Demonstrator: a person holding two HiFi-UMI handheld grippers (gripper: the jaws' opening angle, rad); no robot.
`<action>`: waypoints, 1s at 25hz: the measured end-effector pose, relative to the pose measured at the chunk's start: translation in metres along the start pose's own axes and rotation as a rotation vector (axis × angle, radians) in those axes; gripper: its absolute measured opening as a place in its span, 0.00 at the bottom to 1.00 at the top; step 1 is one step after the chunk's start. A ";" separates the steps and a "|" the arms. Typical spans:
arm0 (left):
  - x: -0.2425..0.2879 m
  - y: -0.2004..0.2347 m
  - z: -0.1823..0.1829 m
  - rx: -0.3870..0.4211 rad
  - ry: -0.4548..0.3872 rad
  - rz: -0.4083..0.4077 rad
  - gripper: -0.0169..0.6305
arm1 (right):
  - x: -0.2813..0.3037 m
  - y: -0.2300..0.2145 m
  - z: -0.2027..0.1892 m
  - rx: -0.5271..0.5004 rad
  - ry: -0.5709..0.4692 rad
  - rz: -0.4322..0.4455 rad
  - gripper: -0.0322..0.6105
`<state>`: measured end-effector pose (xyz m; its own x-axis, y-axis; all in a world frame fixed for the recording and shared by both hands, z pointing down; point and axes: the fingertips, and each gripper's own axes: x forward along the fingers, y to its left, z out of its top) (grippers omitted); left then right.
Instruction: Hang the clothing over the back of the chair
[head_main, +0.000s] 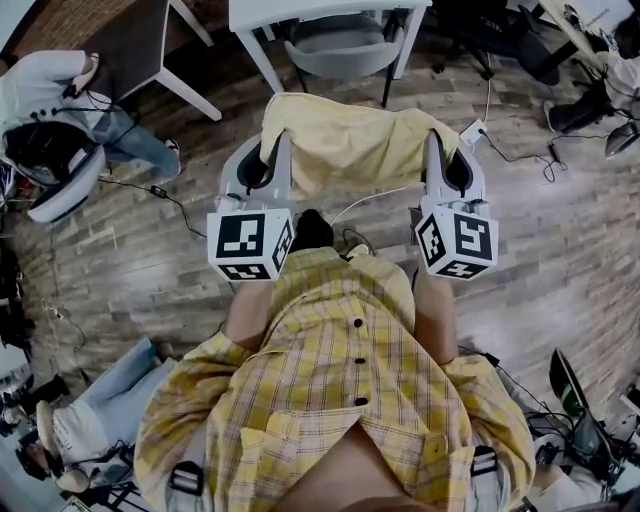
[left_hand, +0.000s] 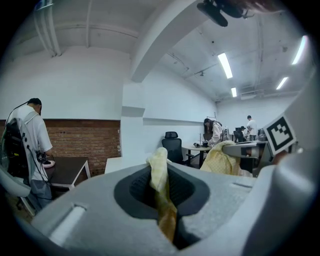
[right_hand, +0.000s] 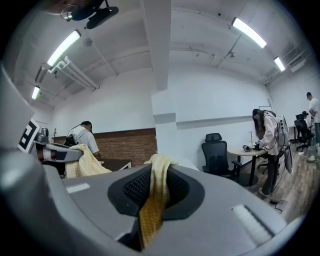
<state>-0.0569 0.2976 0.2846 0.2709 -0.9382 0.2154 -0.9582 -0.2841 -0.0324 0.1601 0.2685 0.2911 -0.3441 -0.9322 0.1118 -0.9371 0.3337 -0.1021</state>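
Note:
A pale yellow garment (head_main: 350, 140) hangs spread between my two grippers, held up in front of me. My left gripper (head_main: 268, 150) is shut on its left edge; in the left gripper view the cloth (left_hand: 161, 200) is pinched between the jaws of the left gripper (left_hand: 161, 170). My right gripper (head_main: 445, 150) is shut on the right edge, and the cloth (right_hand: 152, 200) runs through the closed jaws of the right gripper (right_hand: 156, 172). A grey chair (head_main: 340, 45) stands beyond the garment, tucked under a white table (head_main: 320, 10). Its backrest is partly hidden.
A person in a white shirt (head_main: 50, 110) stands at the left by a dark table (head_main: 120, 40). Cables (head_main: 520, 155) lie on the wooden floor. A black office chair (right_hand: 215, 152) and a person (right_hand: 267, 135) at a round table are at the far side of the room.

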 end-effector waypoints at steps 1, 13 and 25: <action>-0.001 -0.002 -0.001 0.001 0.008 0.004 0.07 | -0.001 -0.002 -0.001 0.006 0.005 0.004 0.11; 0.017 -0.001 -0.007 -0.006 0.051 0.021 0.07 | 0.015 -0.017 -0.002 0.006 0.024 0.020 0.11; 0.093 0.030 -0.017 -0.046 0.057 -0.012 0.07 | 0.087 -0.032 -0.012 -0.013 0.058 0.010 0.11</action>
<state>-0.0617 0.2057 0.3204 0.2780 -0.9215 0.2713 -0.9585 -0.2847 0.0153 0.1590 0.1783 0.3162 -0.3560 -0.9193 0.1681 -0.9342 0.3451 -0.0908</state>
